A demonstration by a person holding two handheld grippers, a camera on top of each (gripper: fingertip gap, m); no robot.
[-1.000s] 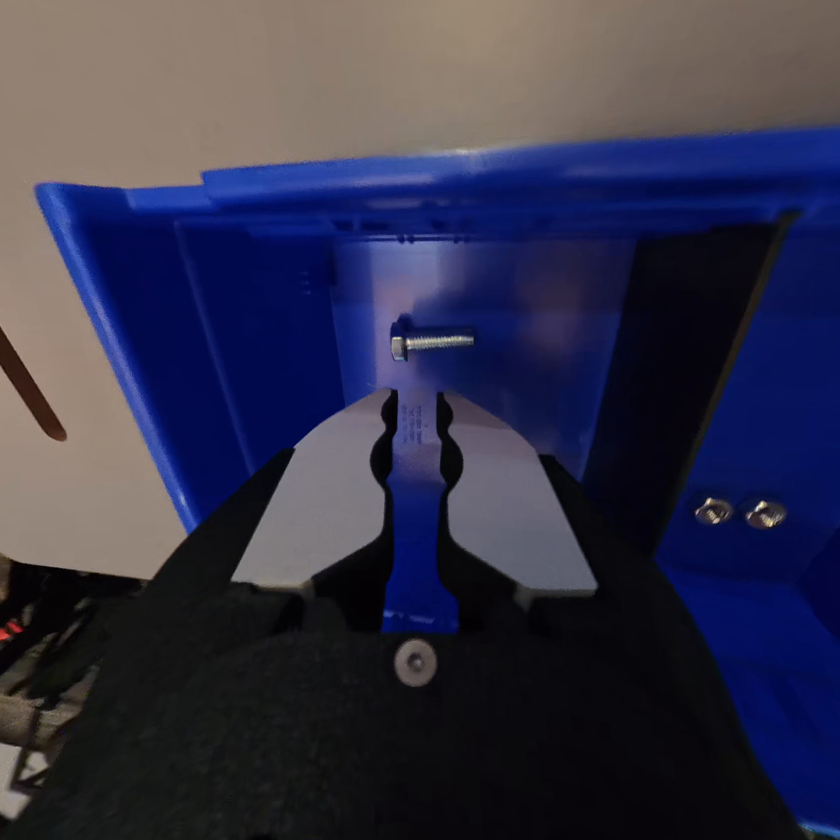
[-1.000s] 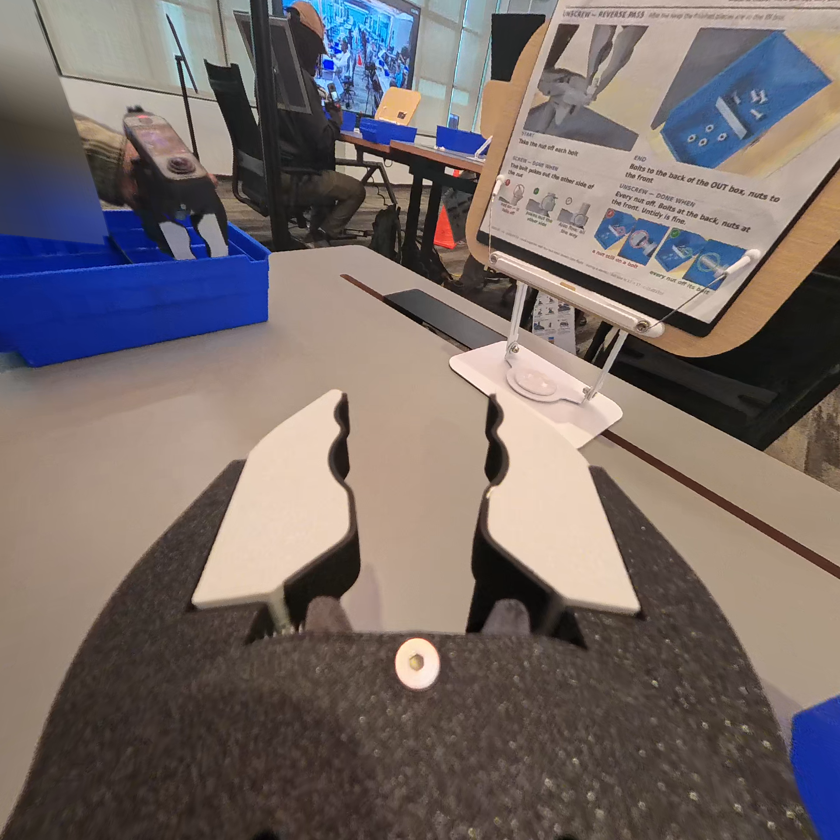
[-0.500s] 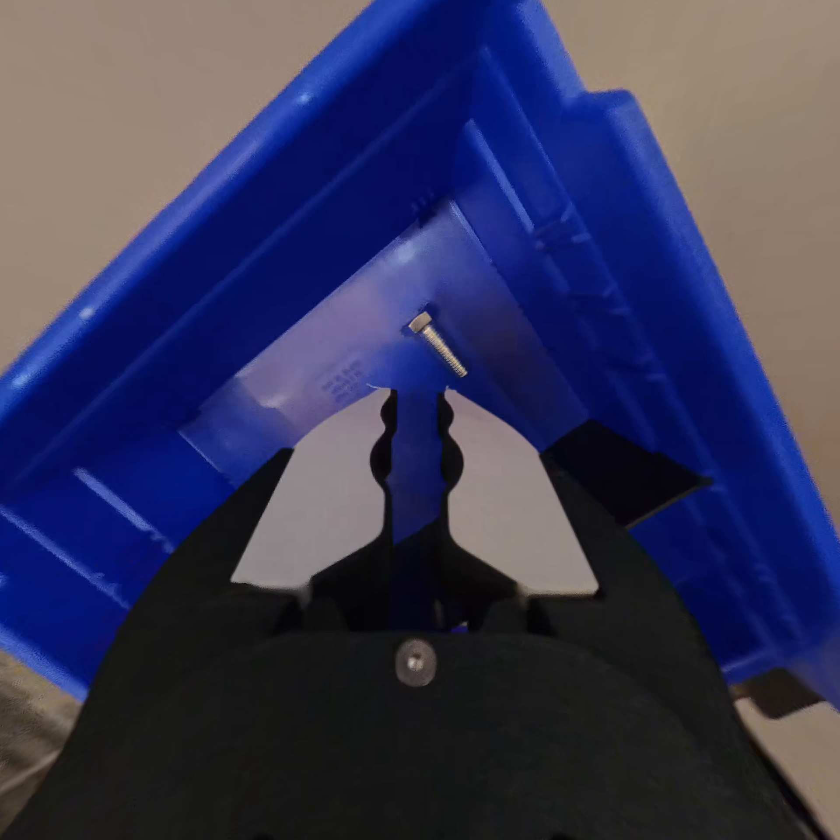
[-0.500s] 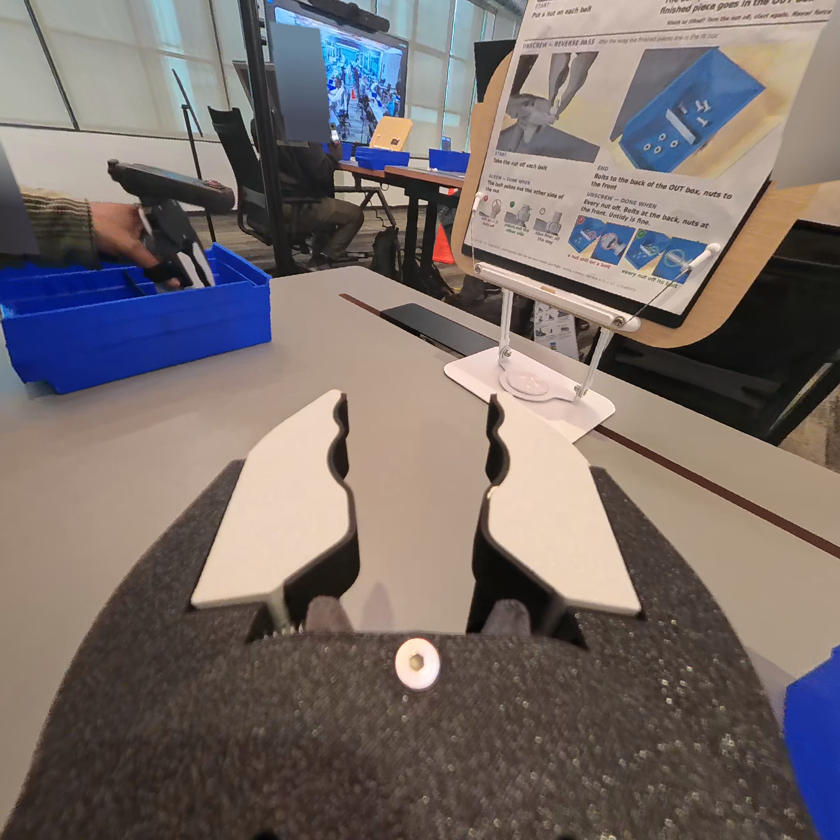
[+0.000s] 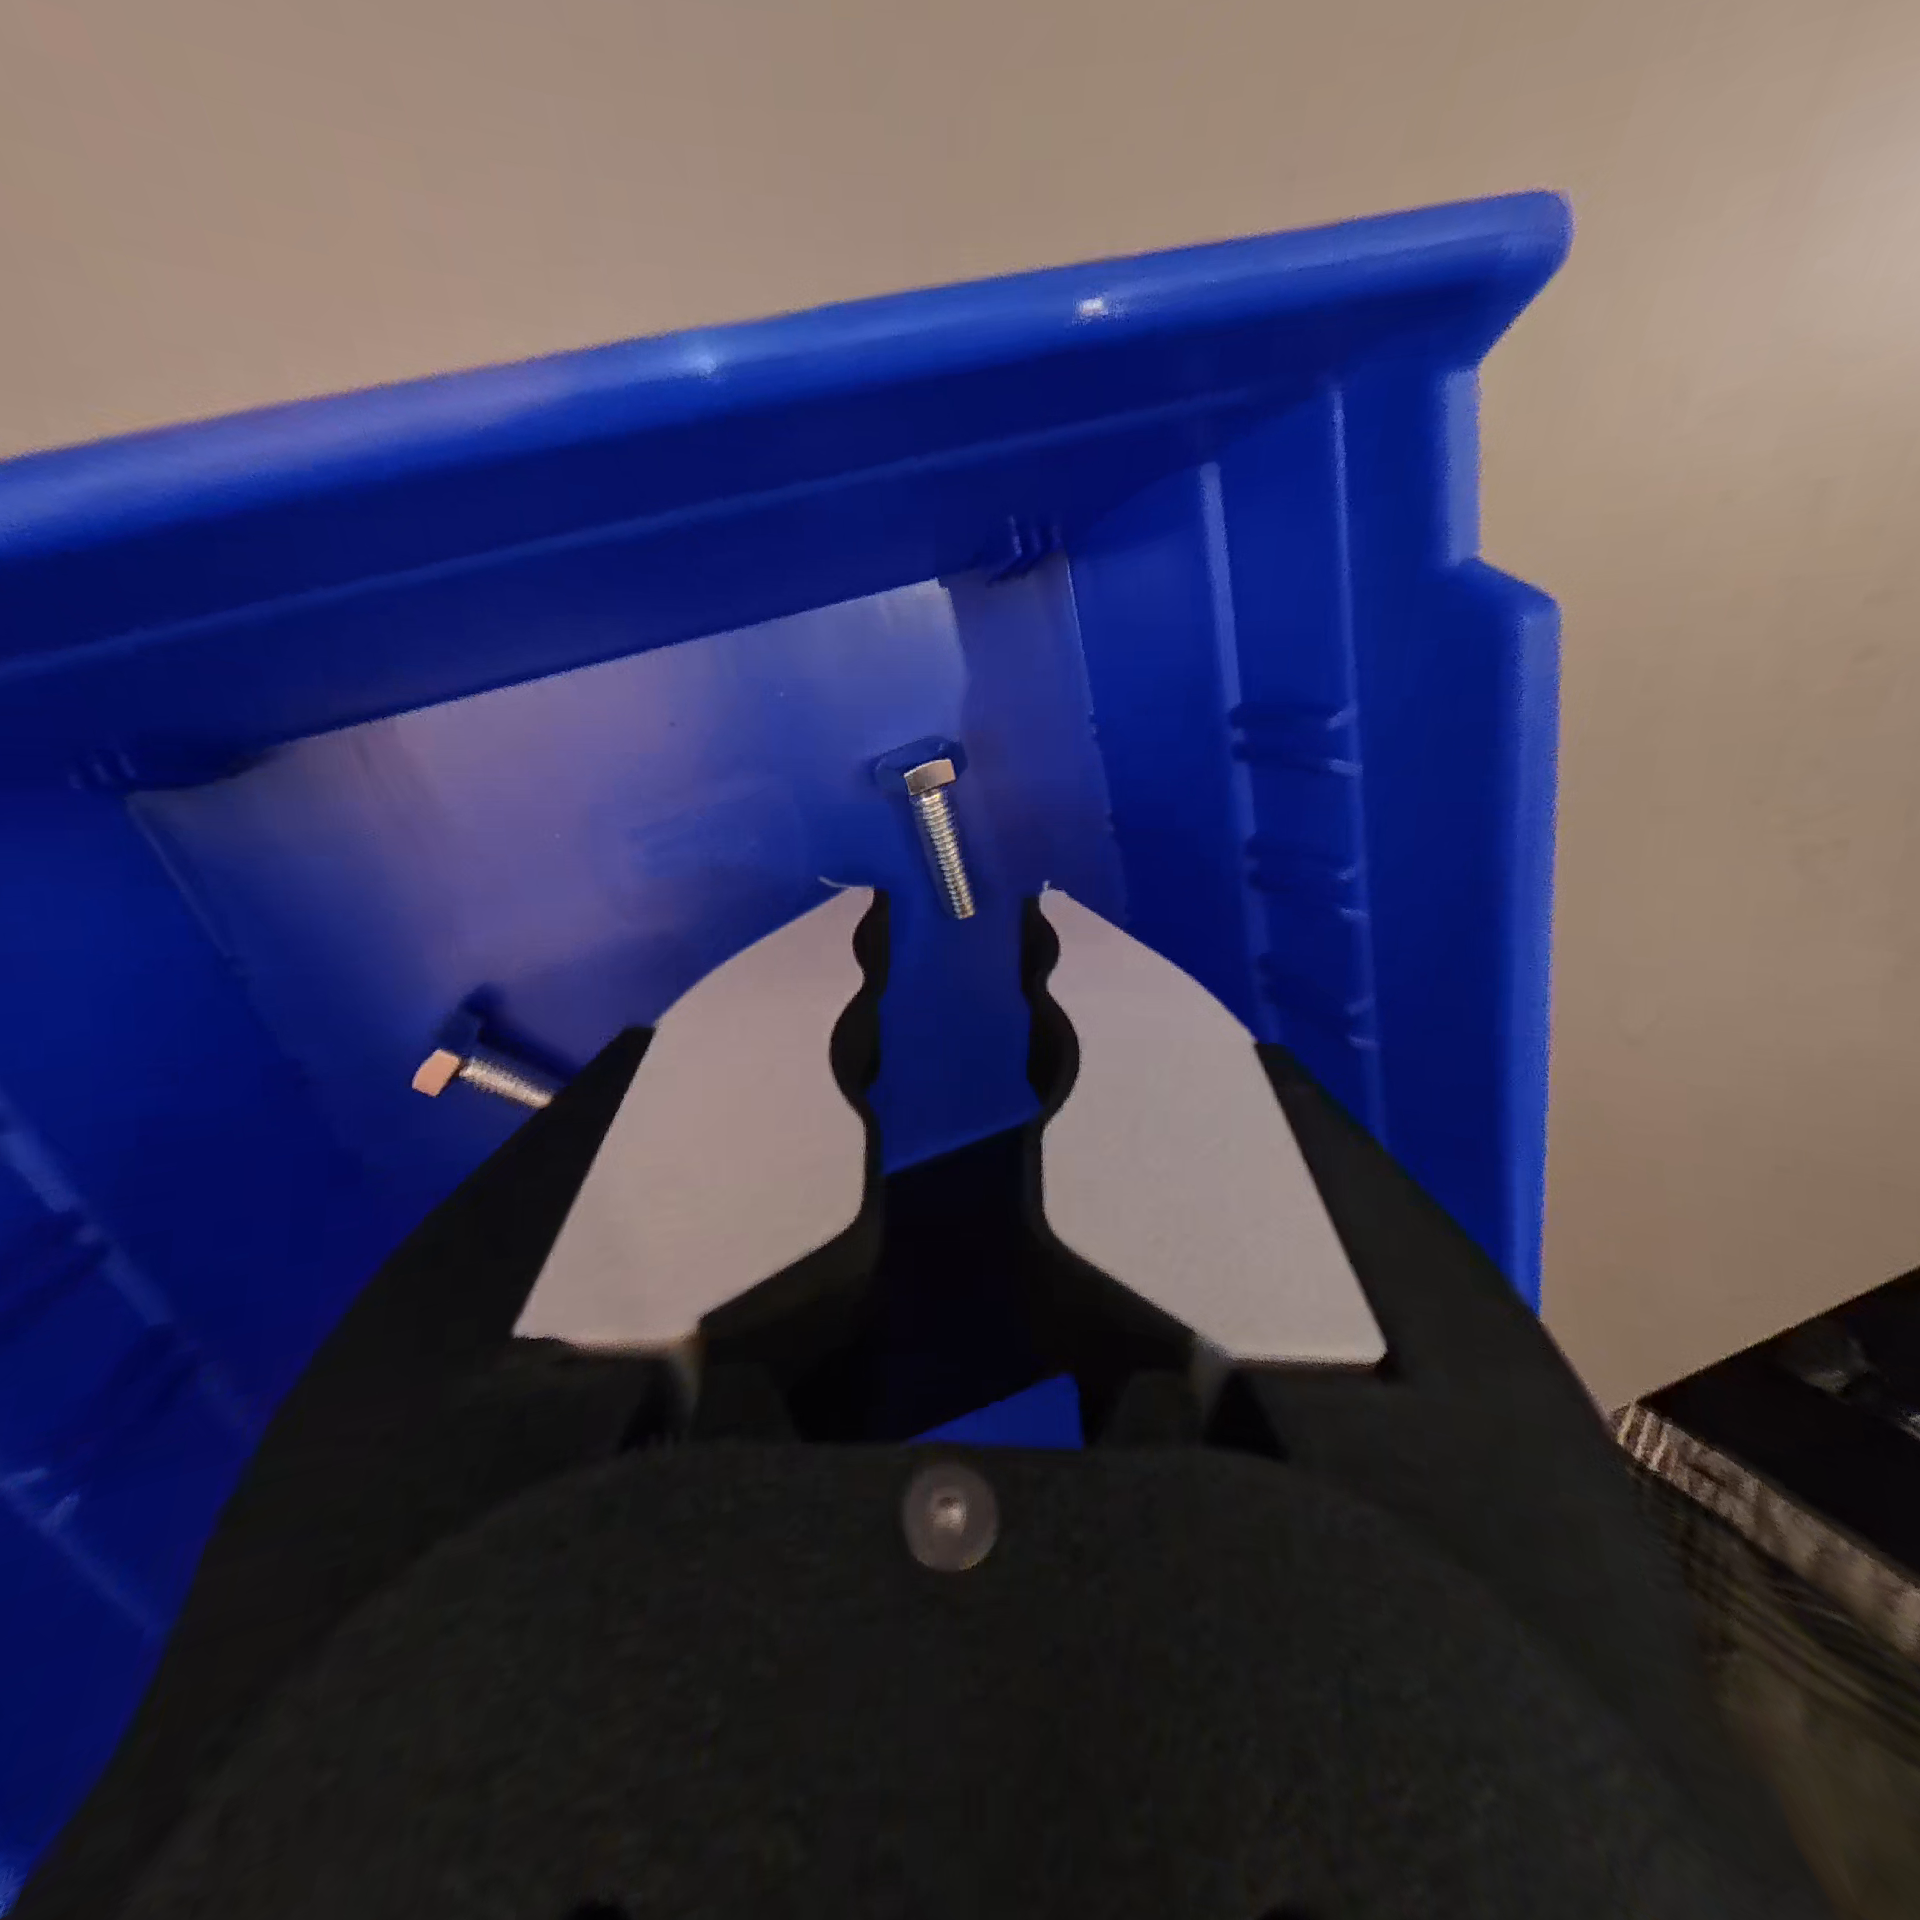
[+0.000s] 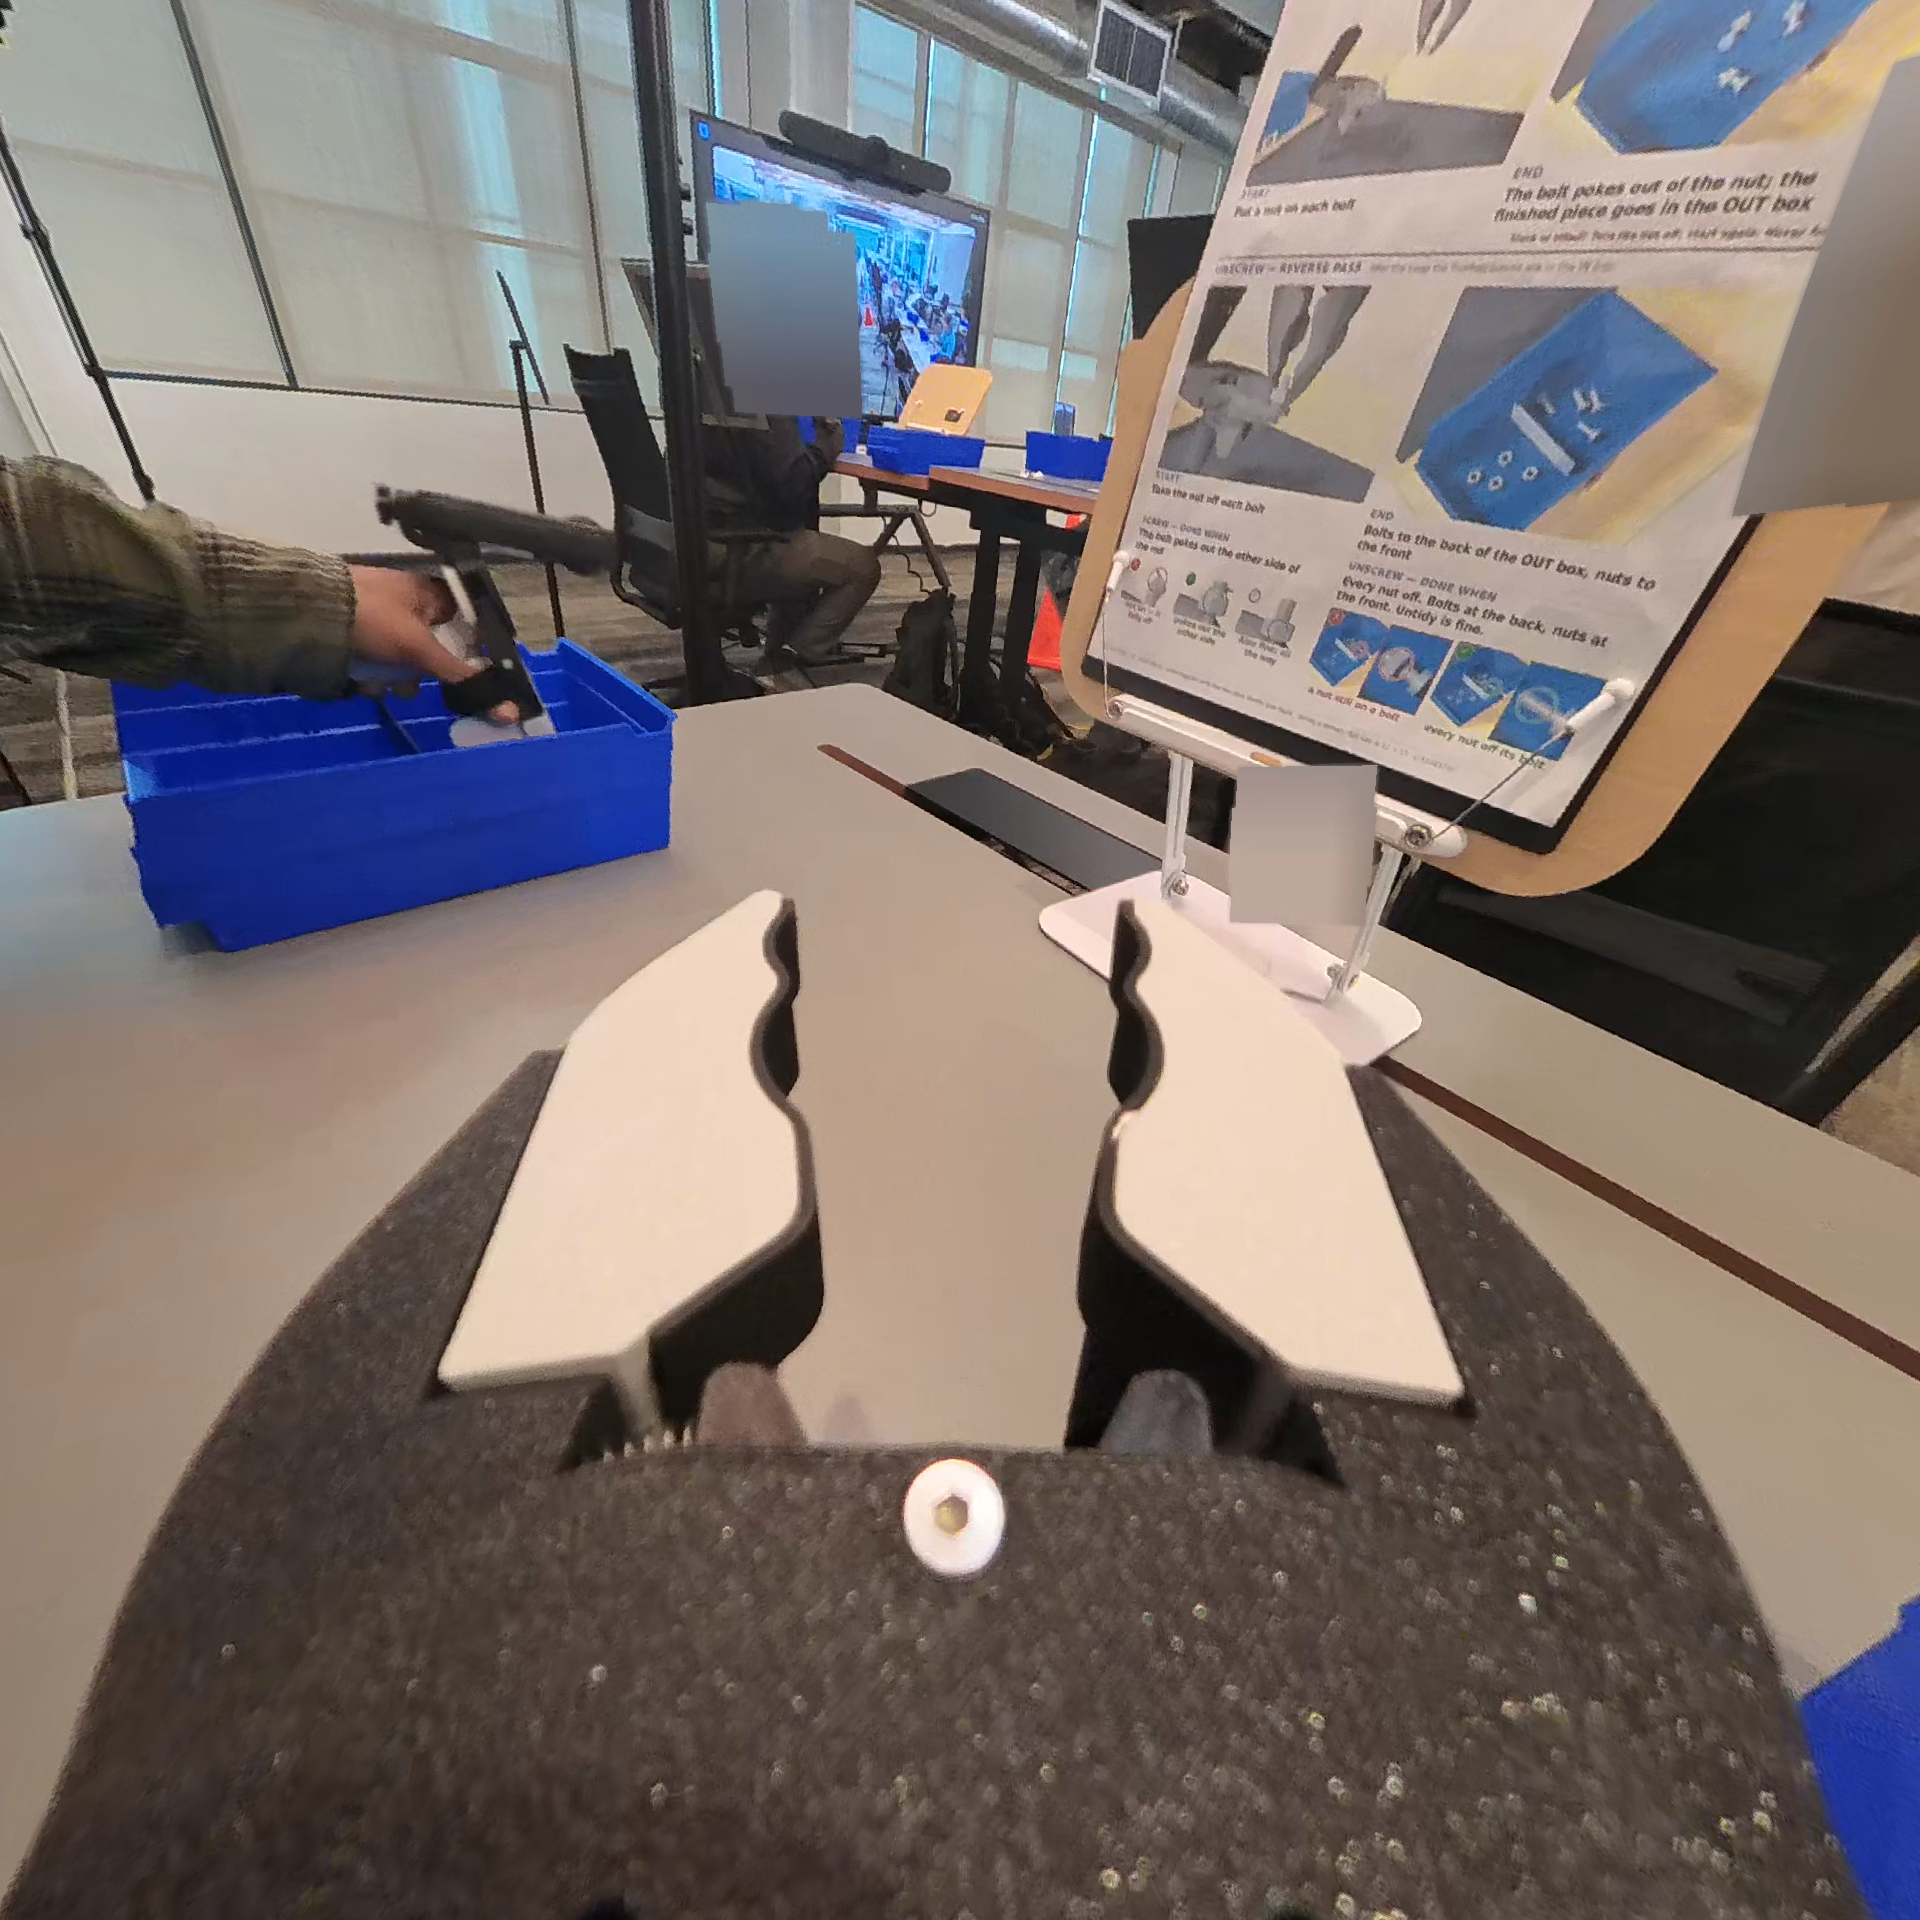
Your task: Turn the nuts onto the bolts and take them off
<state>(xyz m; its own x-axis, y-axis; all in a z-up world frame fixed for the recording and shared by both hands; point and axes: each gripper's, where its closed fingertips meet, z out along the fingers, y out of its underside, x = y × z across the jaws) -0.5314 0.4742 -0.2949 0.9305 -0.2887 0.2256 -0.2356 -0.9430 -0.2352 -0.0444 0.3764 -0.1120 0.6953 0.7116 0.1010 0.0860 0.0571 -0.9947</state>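
In the left wrist view my left gripper (image 5: 951, 906) is open by a narrow gap and reaches down into a blue bin (image 5: 727, 436). A silver bolt (image 5: 938, 836) lies on the bin floor, its threaded tip just between my fingertips, not gripped. A second bolt (image 5: 478, 1075) lies to the left, partly hidden behind my left finger (image 5: 582, 1132). No nuts show. In the right wrist view my right gripper (image 6: 951, 925) is open and empty above the grey table (image 6: 312, 1039). The left gripper (image 6: 499, 707) shows far off, held by a hand inside the blue bin (image 6: 395, 821).
An instruction board (image 6: 1455, 416) on a white stand (image 6: 1226, 945) stands at the right of the table. A flat black slab (image 6: 1018, 821) lies behind it. A blue edge (image 6: 1860, 1787) shows at the lower right. A person sits at desks in the background. About 55 centimetres separates my left fingertips from my right.
The left gripper has turned and shifted inside the bin; the bolt now points at its fingertips and a second bolt has come into view. The right gripper stays open, its view tilted slightly.
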